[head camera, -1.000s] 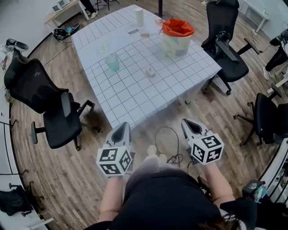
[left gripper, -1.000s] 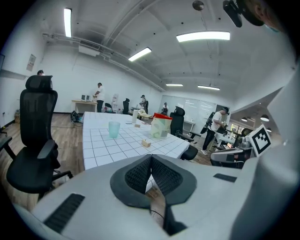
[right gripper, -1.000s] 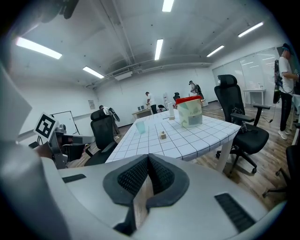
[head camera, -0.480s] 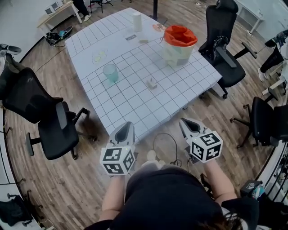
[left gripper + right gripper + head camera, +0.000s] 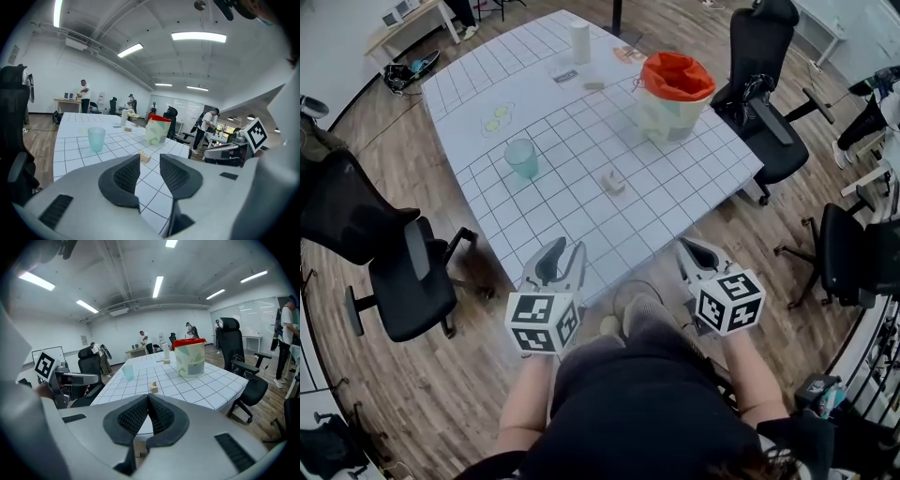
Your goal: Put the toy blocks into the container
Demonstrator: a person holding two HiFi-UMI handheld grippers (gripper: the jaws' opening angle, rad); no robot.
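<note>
Toy block (image 5: 613, 181): small, pale wood, resting mid-surface (image 5: 581, 202) (white, gridded). Container (image 5: 522, 157): translucent teal cup, upright, well apart from block.

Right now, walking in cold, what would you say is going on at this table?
A person stands at the near edge of the gridded table with a gripper in each hand. The left gripper is opening its jaws with nothing between them; the right gripper is shut and empty. A toy block lies untouched on the table, apart from the teal cup and the orange-lined container.
</note>
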